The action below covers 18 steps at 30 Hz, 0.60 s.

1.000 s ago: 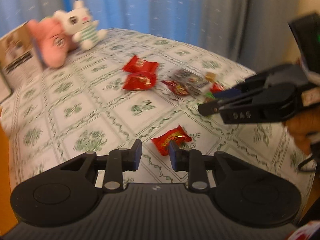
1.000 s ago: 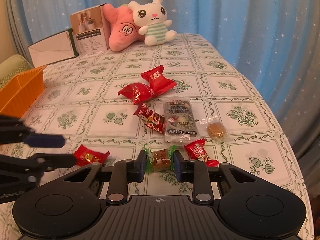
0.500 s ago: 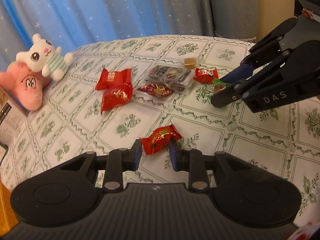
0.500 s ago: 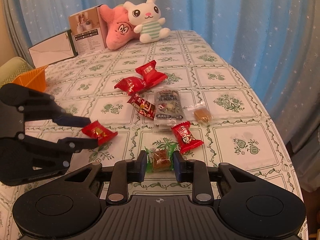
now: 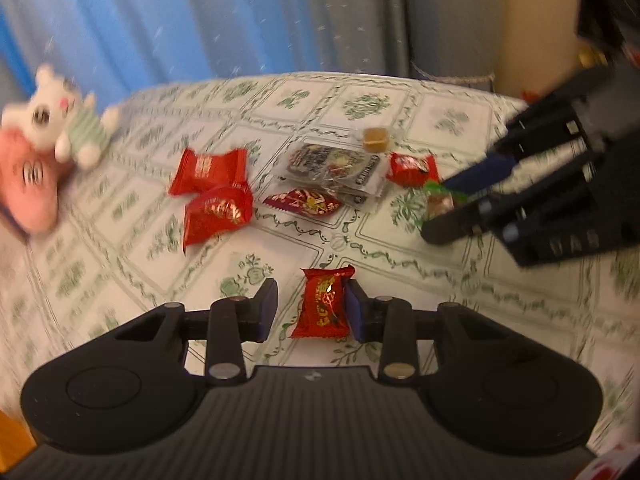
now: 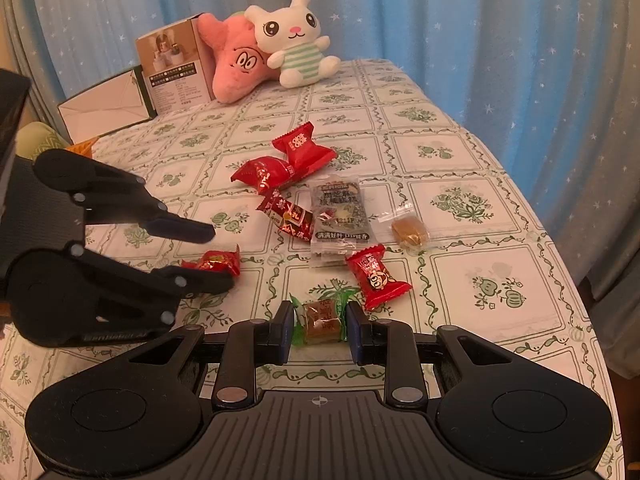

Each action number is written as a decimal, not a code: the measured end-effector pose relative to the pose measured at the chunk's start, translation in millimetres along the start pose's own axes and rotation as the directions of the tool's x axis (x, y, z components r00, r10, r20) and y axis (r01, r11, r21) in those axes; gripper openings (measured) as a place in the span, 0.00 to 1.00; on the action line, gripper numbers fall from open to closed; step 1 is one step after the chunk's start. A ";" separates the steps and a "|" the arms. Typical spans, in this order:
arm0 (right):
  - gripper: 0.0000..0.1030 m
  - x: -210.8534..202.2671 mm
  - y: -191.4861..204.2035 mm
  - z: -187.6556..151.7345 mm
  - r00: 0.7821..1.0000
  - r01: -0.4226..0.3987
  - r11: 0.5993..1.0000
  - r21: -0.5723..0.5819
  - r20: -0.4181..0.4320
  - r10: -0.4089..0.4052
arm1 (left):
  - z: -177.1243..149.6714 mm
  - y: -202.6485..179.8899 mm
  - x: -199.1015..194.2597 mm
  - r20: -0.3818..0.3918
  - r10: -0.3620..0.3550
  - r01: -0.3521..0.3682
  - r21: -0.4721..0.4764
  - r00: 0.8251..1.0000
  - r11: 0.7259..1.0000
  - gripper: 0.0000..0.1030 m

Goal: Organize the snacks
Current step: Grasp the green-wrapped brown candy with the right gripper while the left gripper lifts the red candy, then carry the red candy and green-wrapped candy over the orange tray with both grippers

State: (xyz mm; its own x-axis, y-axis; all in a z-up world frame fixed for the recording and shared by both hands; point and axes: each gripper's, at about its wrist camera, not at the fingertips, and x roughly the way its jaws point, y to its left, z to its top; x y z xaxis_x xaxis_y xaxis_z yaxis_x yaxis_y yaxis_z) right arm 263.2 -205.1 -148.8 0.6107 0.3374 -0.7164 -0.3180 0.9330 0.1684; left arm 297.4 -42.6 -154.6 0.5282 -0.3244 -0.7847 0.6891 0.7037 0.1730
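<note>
While both grippers are set over separate sweets, notes are entered from the left of the table to the right.

Orange basket (image 6: 82, 145): only a corner is seen at the far left edge, behind the left tool; it is judged the likely destination, though this cannot be confirmed.

Left gripper (image 5: 311, 310): jaws are held moderately wide, straddling the red candy (image 5: 323, 307). The right pad is touching or nearly touching the wrapper; a clear gap is left on the other side. The wrapper is not yet clamped, and the view is motion-blurred.

Red candy, position: it is seen lying on the tablecloth (image 6: 440, 152), apart from the main cluster, on the near left side.

Left grip, advice: the tool should be centred so both pads meet the body of the sweet, not the crimped ends; closing should be slow, since one-sided contact is likely to push the wrapper sideways.

Right gripper (image 6: 318, 328): jaws are likewise open, with the green-wrapped candy (image 6: 320, 320) bracketed between the pads, small gaps on both sides.

Right grip, advice: the brown block should be pinched rather than the green twists, which are judged to slip.

Neighbour: the red packet (image 6: 376, 276) lies just beside the right fingertip and could be nudged.

Sequence: lifting is best held off until each closure is confirmed.
</note>
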 end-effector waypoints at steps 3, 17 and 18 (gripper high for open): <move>0.27 -0.7 0.5 0.8 1.000 0.000 1.000 0.001 0.003 0.000 | -3.6 2.9 -3.3 -0.018 -0.012 0.010 -0.111 1.000 0.994 0.20; 0.27 -36.0 24.5 20.4 0.998 -0.029 0.999 -0.027 0.057 0.030 | -39.4 -0.3 -78.4 -0.011 0.143 -0.130 -0.491 0.990 0.861 0.19; 0.27 -40.3 28.3 23.9 0.998 -0.030 0.999 -0.032 0.062 0.032 | -39.9 1.5 -86.8 -0.010 0.157 -0.140 -0.510 0.987 0.849 0.19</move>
State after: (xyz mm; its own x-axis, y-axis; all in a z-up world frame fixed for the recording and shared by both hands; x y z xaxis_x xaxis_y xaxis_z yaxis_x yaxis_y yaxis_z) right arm 246.9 -189.4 -99.0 0.6442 0.3746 -0.6669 -0.3592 0.9179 0.1687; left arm 232.8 11.9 -110.0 0.6253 -0.2035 -0.7534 0.2578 0.9651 -0.0467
